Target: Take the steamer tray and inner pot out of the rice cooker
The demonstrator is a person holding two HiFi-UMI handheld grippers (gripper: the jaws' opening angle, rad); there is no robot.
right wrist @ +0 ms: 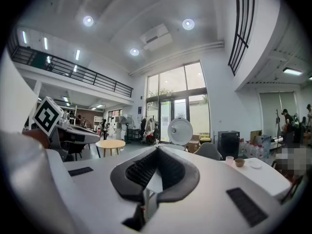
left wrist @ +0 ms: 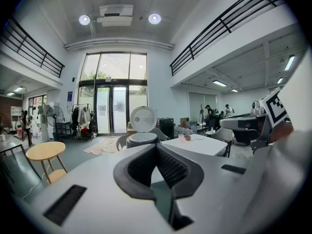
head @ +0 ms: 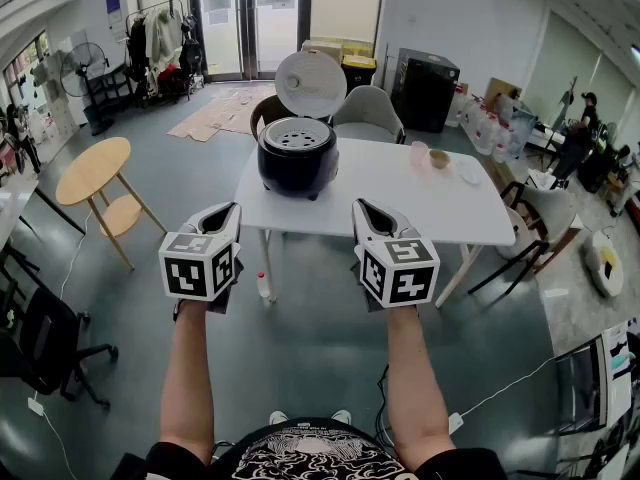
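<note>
I hold my left gripper (head: 228, 210) and right gripper (head: 366, 210) side by side, jaws pressed together on nothing, well short of the rice cooker (head: 297, 158). It stands lid up on the white tabletop (head: 400, 203), with the perforated steamer tray (head: 297, 136) seated in its open top.

Left gripper (left wrist: 156, 149): jaws together, nothing between. Beyond: rice cooker (left wrist: 143, 121), lid raised, on white table (left wrist: 195, 144). Grey top, possibly the steamer tray (left wrist: 141, 137).
</note>
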